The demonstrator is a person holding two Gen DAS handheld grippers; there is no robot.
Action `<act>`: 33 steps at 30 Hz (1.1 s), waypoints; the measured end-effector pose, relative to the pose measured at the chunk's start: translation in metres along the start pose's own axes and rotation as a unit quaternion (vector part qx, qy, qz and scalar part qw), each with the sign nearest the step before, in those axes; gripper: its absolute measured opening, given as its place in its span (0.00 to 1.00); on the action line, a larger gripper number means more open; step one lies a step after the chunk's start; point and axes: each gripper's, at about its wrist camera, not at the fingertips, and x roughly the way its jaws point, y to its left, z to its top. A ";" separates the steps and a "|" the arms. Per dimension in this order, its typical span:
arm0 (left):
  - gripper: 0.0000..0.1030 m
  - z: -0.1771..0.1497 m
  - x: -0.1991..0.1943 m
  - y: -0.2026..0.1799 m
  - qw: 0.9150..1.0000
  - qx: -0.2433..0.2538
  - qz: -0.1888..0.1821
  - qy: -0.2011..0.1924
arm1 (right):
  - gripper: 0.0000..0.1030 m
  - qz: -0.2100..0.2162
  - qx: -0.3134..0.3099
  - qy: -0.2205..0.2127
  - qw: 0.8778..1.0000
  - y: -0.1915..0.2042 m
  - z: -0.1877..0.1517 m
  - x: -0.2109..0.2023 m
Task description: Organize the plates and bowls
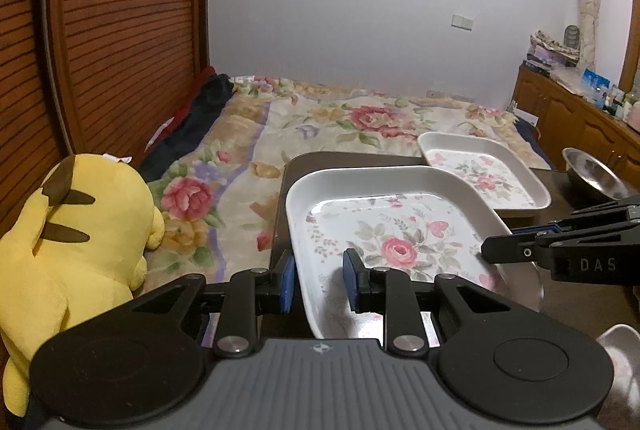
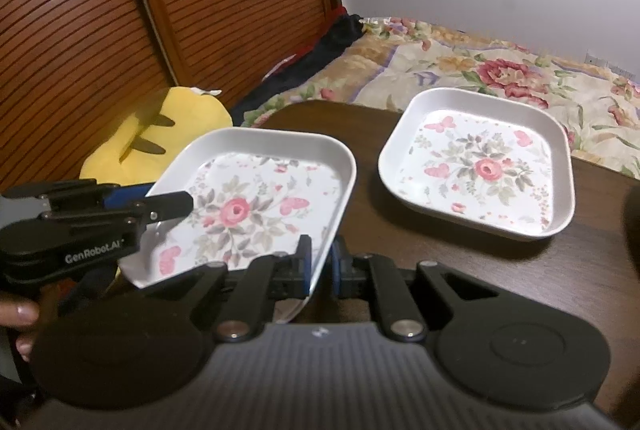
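Both grippers clamp one floral square plate [image 2: 256,206], tilted above the dark table [image 2: 460,270]. The left gripper [image 1: 318,280] pinches its rim at the plate's 9 o'clock edge; the right gripper [image 2: 318,264] is closed tight on the 5 o'clock edge. A second floral plate [image 2: 480,166] lies flat on the table at 2 o'clock, apart from the first. A steel bowl [image 1: 592,178] sits farther right.
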 end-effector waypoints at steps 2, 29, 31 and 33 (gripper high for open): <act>0.26 0.000 -0.007 -0.006 1.000 0.004 -0.002 -0.004 | 0.11 -0.001 -0.001 -0.004 1.000 0.000 0.000 -0.007; 0.26 -0.020 -0.085 -0.093 0.997 0.051 -0.047 -0.027 | 0.11 -0.035 0.009 -0.053 0.998 -0.026 -0.042 -0.114; 0.26 -0.025 -0.089 -0.098 0.997 0.053 -0.051 -0.025 | 0.11 -0.038 0.012 -0.055 0.998 -0.030 -0.048 -0.120; 0.26 -0.028 -0.094 -0.103 0.997 0.054 -0.054 -0.024 | 0.11 -0.040 0.015 -0.055 0.998 -0.031 -0.054 -0.125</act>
